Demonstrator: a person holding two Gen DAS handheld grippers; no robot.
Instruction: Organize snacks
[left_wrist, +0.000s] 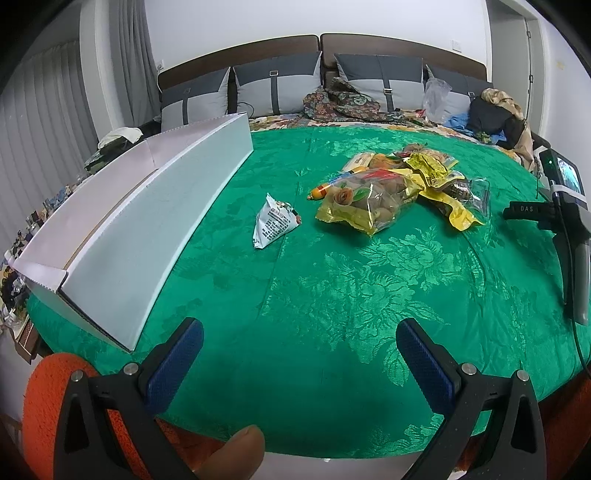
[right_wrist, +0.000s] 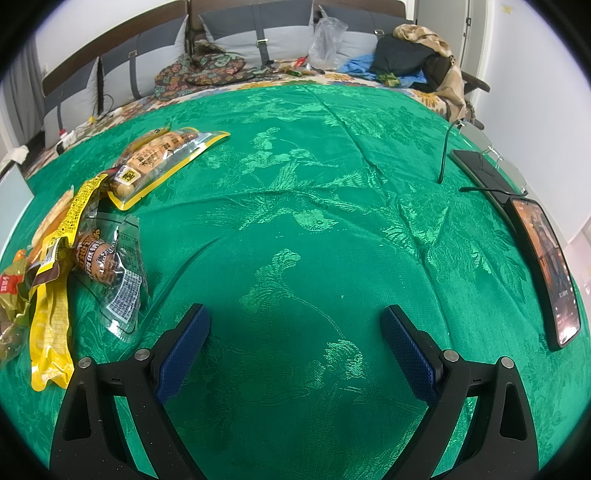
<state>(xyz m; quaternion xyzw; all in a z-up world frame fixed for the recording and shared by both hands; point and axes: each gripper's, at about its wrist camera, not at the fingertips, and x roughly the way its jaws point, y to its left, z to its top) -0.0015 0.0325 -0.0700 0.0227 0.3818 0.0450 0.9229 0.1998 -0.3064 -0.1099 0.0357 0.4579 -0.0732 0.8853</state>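
Note:
A heap of snack packets (left_wrist: 399, 188) lies mid-bed on the green cloth (left_wrist: 332, 288), with a clear bag of brown snacks (left_wrist: 365, 201) in front. A white triangular packet (left_wrist: 273, 221) lies apart to its left. A long white box (left_wrist: 147, 221) stands open along the left. My left gripper (left_wrist: 299, 354) hovers open and empty near the bed's front edge. In the right wrist view the heap's edge (right_wrist: 55, 251) is at the left, with a yellow-rimmed packet (right_wrist: 162, 158) beyond. My right gripper (right_wrist: 295, 339) is open over bare cloth, well right of the packets.
Two phones (right_wrist: 546, 266) and glasses (right_wrist: 480, 147) lie at the bed's right edge. Pillows (left_wrist: 273, 88), patterned fabric and clothes (left_wrist: 495, 114) crowd the headboard end. An orange cushion (left_wrist: 55, 398) sits under my left gripper. The right gripper's body (left_wrist: 569, 229) shows at the far right.

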